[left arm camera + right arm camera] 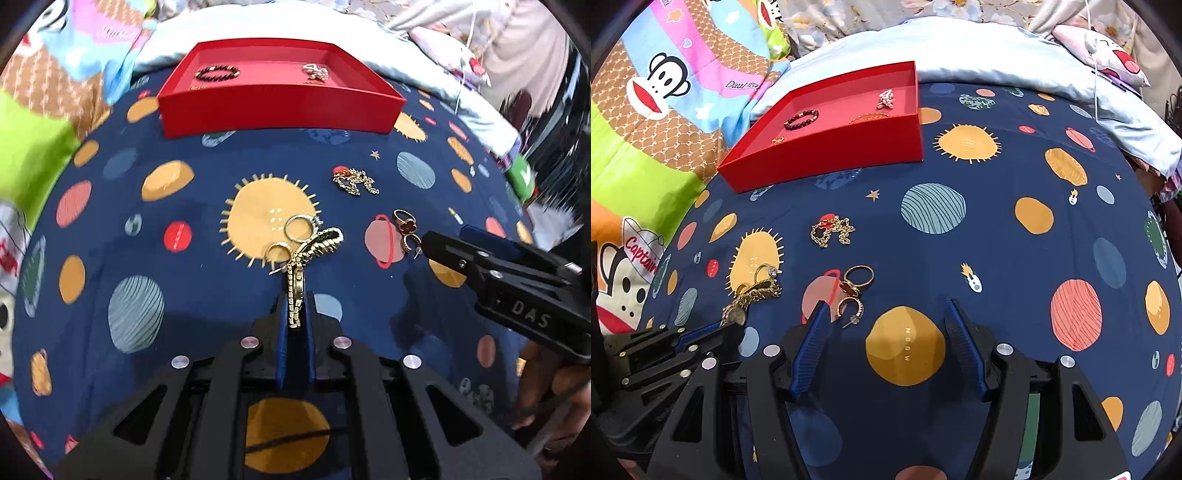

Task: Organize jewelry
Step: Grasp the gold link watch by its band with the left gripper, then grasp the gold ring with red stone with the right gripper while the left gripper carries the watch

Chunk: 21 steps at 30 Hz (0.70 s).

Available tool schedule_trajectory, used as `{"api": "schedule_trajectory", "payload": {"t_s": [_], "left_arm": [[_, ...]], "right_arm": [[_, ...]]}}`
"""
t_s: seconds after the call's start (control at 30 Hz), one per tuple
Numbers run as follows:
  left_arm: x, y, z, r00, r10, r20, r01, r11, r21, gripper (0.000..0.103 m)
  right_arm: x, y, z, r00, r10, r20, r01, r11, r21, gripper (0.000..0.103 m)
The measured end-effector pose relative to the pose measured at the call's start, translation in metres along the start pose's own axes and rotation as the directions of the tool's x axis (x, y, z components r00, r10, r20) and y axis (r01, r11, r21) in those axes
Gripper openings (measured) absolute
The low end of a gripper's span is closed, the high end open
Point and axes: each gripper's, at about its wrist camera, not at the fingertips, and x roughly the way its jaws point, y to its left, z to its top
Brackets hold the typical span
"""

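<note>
Left wrist view: the left gripper (295,306) has its blue-padded fingers clenched on a gold link bracelet (297,291). The bracelet is made of small squarish gold segments; one end runs down between the pads, and the rest trails forward onto a navy bedspread (192,295) printed with planets and suns, ending in a bunched coil. Touching that coil lie a silver ring (300,228) with a small stone and a plain gold ring (277,252), both on an orange sun print. Farther ahead and to the right sits a tangled gold chain (355,181). At the right, a gold ring with a dark red clover (405,223) and a gold hoop earring (410,243) lie just in front of the right gripper (432,240). At the far edge stands a shallow red tray (277,110) holding a dark beaded bracelet (217,72) and a pale sparkly piece (314,71).

Right wrist view: the right gripper (886,317) is released, its fingers spread wide above the bedspread and holding nothing. The clover ring (857,280) and hoop earring (850,307) lie just beside its left finger (812,343), not between the two. The left gripper (716,330) enters at lower left, grasping the gold link bracelet (753,293). The tangled chain (832,230) lies ahead, well short of the red tray (831,158).
</note>
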Motion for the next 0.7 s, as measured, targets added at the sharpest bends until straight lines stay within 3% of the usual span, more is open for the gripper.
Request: {"api": "schedule_trajectory", "payload": {"t_s": [0.23,0.5,0.7], "left_arm": [[-0.011,0.019,-0.006,1.000,-0.030,-0.005,0.030,0.998,-0.061,0.007],[-0.028,0.025,-0.002,0.999,-0.028,0.043,0.032,0.997,-0.075,0.007],[-0.033,0.040,0.004,0.998,0.008,0.064,-0.002,0.994,-0.108,0.007]], "right_arm": [[0.002,0.005,0.002,1.000,0.006,-0.001,-0.006,1.000,-0.007,0.063],[0.006,0.014,0.002,1.000,0.015,-0.006,-0.015,1.000,-0.028,0.063],[0.014,0.019,0.007,1.000,0.015,-0.014,-0.015,0.999,-0.043,0.047]]}}
